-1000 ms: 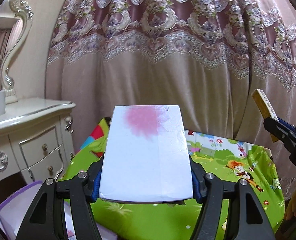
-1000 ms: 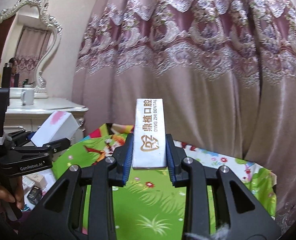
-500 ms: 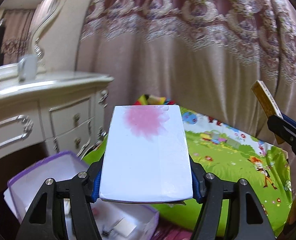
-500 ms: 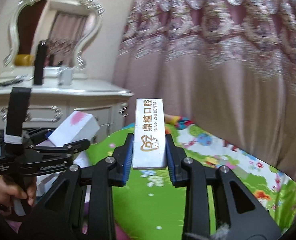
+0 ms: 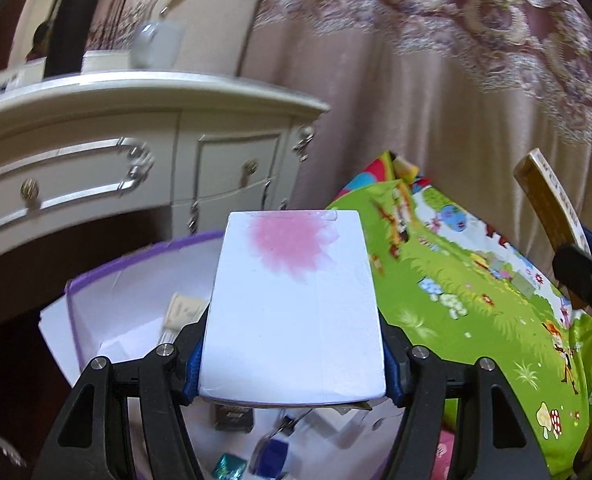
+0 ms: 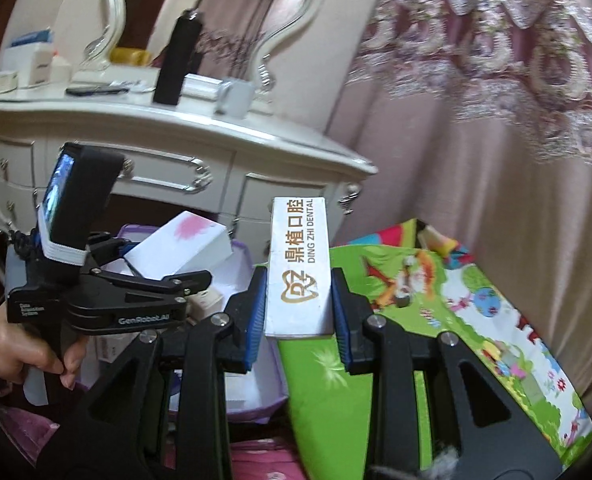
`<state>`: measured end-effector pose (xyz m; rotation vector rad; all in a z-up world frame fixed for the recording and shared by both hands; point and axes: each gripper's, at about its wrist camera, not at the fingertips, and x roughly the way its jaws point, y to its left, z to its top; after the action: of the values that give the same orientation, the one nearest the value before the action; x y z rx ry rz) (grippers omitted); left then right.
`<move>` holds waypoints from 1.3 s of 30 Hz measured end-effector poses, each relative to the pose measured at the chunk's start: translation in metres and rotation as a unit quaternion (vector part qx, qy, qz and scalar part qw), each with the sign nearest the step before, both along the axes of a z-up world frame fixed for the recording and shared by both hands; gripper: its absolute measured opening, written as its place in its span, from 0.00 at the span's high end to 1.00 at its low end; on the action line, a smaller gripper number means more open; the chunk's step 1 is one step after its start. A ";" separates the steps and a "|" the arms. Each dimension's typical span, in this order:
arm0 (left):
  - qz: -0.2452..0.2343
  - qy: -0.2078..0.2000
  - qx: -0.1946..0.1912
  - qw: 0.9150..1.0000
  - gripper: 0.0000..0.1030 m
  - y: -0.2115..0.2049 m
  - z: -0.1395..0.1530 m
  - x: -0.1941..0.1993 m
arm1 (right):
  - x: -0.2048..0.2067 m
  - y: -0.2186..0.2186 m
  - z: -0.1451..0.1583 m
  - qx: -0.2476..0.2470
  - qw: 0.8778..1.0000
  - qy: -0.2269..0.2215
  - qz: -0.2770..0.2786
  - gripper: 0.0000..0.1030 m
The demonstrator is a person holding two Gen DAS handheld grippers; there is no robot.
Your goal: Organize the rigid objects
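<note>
My left gripper [image 5: 292, 368] is shut on a flat white box with a pink flower print [image 5: 292, 304], held over an open white bin with a purple rim [image 5: 108, 276]. Small packets and boxes lie in the bin. My right gripper [image 6: 298, 304] is shut on a long narrow white box with gold lettering [image 6: 299, 268]. In the right wrist view the left gripper [image 6: 156, 280] and its white box [image 6: 180, 246] hang at the left, over the same bin [image 6: 240, 248], a hand on the handle. The narrow box [image 5: 548, 204] shows at the right edge of the left wrist view.
A white dresser with drawers [image 5: 136, 148] stands behind the bin, bearing a mug [image 6: 236, 98], a black bottle [image 6: 178, 62] and a mirror [image 6: 216, 12]. A green cartoon play mat [image 5: 476, 300] lies to the right. A pink lace-trimmed curtain [image 6: 496, 120] hangs behind.
Both grippers have swung left and sunk, from facing the curtain and mat to facing the dresser and the purple-rimmed bin. Both keep hold of their boxes.
</note>
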<state>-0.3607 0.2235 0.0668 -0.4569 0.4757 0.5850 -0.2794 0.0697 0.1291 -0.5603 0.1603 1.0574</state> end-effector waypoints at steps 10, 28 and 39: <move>0.067 0.059 -0.073 0.993 0.35 0.044 -0.034 -0.019 | 0.012 0.049 -0.040 -0.095 0.989 0.100 0.045 0.67; 0.107 0.136 -0.088 0.981 0.17 0.037 -0.039 0.010 | 0.090 0.005 -0.056 -0.031 0.967 0.252 -0.013 0.32; -0.214 0.156 -0.043 0.963 0.14 -0.105 -0.033 0.225 | 0.223 -0.158 -0.079 0.025 0.923 0.269 -0.273 0.21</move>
<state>-0.1356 0.1183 0.0342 -0.3294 0.8777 0.2150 -0.0564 -0.0885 0.0499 -0.1424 0.7304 0.6402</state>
